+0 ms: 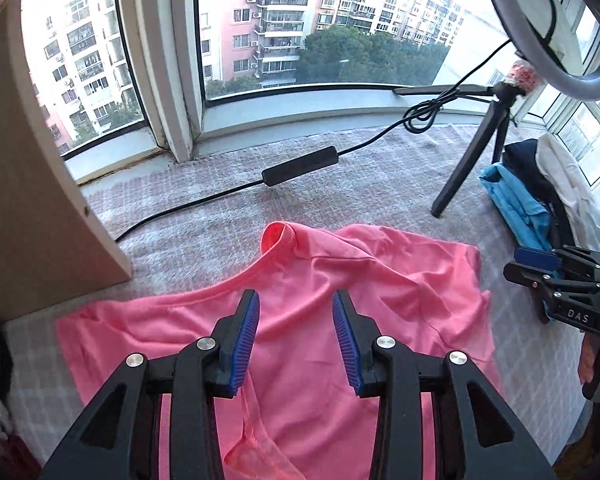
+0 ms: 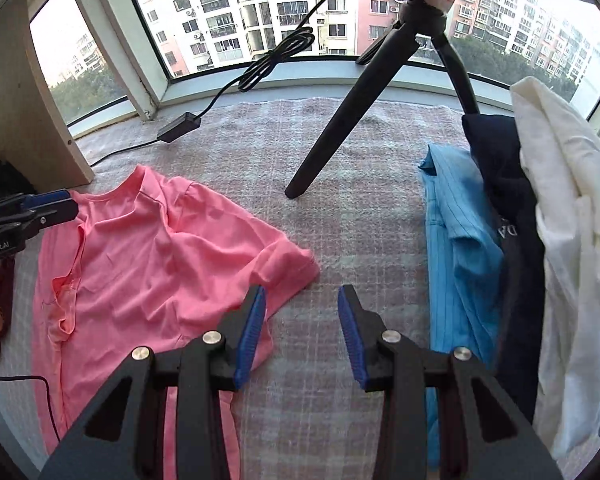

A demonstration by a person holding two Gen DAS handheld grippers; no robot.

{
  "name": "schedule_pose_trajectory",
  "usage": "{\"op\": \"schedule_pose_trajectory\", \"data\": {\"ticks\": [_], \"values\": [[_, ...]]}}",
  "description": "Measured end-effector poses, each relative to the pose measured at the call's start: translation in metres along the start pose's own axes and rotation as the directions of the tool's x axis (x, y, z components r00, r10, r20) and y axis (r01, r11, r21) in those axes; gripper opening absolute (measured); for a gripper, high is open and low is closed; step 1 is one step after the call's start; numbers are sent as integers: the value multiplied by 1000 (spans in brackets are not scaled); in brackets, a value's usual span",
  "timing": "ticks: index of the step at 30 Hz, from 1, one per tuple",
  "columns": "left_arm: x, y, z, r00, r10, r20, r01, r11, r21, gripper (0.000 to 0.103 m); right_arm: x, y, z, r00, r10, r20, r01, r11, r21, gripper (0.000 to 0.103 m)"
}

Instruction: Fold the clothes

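A pink t-shirt (image 1: 320,300) lies spread and wrinkled on the checked blanket (image 1: 204,200), collar toward the window. My left gripper (image 1: 296,300) is open and empty, hovering above the shirt's middle. In the right wrist view the pink t-shirt (image 2: 148,264) lies at the left, one sleeve reaching toward the centre. My right gripper (image 2: 302,294) is open and empty, above the blanket just right of that sleeve's edge. The right gripper also shows at the right edge of the left wrist view (image 1: 540,264). The left gripper shows at the left edge of the right wrist view (image 2: 60,204).
A black tripod (image 2: 340,120) stands on the blanket near the window. A black cable with an inline box (image 1: 300,166) runs across the back. A pile of blue (image 2: 456,248), dark navy (image 2: 516,240) and white clothes (image 2: 572,240) lies at the right. A wooden panel (image 1: 40,200) stands at the left.
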State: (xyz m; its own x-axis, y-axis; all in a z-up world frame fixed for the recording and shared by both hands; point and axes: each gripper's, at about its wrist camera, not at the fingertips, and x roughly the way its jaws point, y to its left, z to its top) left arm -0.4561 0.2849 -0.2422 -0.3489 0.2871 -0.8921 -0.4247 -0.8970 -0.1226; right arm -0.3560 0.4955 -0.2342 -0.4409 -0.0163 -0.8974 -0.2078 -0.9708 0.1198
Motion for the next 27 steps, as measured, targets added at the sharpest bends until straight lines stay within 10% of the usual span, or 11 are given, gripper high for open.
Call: {"op": "schedule_pose_trajectory", "data": {"ticks": [21, 23, 27], "values": [[48, 4, 18, 999, -10, -38, 10, 1000, -13, 7, 52, 6, 25, 992, 79, -103, -83, 996, -34, 37], [45, 4, 16, 1000, -8, -29, 8, 1000, -11, 3, 52, 6, 24, 987, 114, -111, -117, 993, -27, 4], [30, 12, 15, 1000, 0, 26, 1, 999, -36, 3, 33, 2, 24, 990, 130, -60, -131, 991, -15, 4]]}}
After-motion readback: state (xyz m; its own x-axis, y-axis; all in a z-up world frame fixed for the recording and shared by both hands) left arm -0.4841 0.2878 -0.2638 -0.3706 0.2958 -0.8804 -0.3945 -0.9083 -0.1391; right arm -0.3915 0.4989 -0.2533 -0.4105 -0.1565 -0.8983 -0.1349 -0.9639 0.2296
